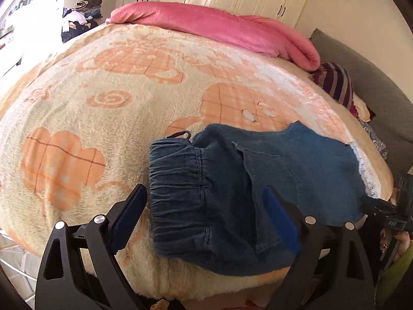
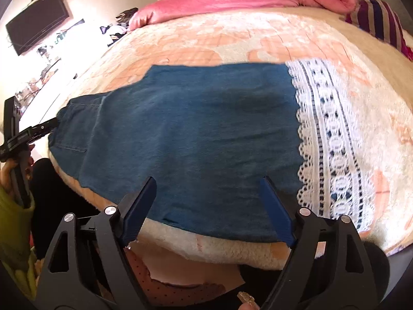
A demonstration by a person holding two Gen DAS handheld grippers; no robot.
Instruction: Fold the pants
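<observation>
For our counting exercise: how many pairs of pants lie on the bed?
1. The blue denim pants lie flat at the near edge of the orange-patterned blanket, waistband toward the left claw, lace hem on the right. Others may be outside the views.

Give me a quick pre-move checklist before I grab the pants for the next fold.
1. Left tool open: ok, fingers spread over the elastic waistband.
2. Right tool open: ok, empty.
3. Pants flat on the blanket: ok.
4. Lace hem spread out: ok.
5. Near edge of pants within reach of both tools: ok.
6. Layers underneath aligned: cannot tell.
</observation>
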